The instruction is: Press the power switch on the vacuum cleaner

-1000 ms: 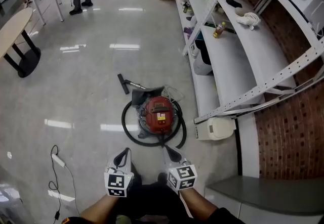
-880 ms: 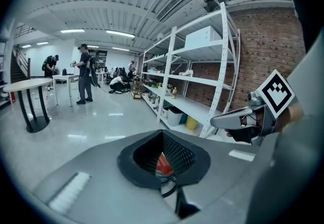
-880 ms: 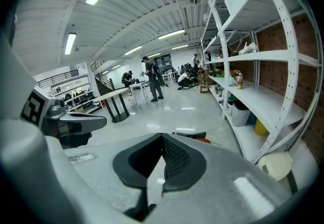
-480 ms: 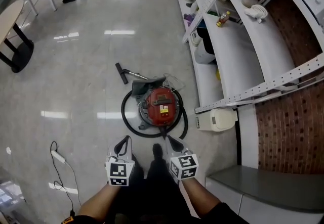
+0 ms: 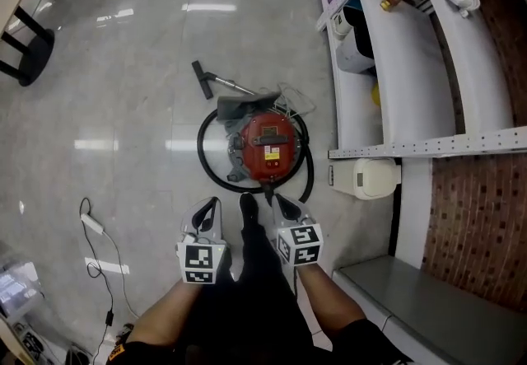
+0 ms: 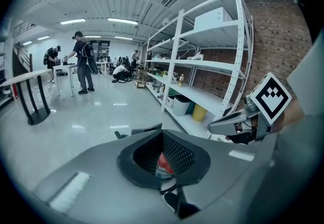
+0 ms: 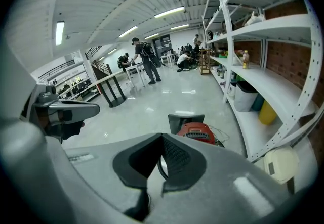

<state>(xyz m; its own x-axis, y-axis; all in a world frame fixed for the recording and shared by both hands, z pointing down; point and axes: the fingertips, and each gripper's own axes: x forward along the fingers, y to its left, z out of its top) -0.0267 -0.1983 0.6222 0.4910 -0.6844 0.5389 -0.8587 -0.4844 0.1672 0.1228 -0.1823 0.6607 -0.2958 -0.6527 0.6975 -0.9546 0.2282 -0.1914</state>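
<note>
Head view: the red vacuum cleaner sits on the glossy floor, just beside the foot of the white shelving. Its black hose loops round the body, and the nozzle lies on the floor on the far side. The power switch can't be picked out from here. The left gripper and right gripper are held low, side by side and pointing at the vacuum, near it but apart from it. The person's dark shoe is between them. A white appliance stands under the bottom shelf, to the right of the vacuum. A thin cable trails on the floor at the left.

Left gripper view: the left gripper has its fingers pressed together at the tips, pinching nothing. A bit of the red vacuum cleaner shows through the hollow between the dark pads. The right gripper with its marker cube is at the right edge. A yellow bin is on the low shelf, and people stand at tables far back.

Right gripper view: the right gripper also has its fingers closed tip to tip and is empty. The vacuum cleaner is on the floor just past the tips, not touched. The left gripper is at the left edge. The shelving runs down the right.
</note>
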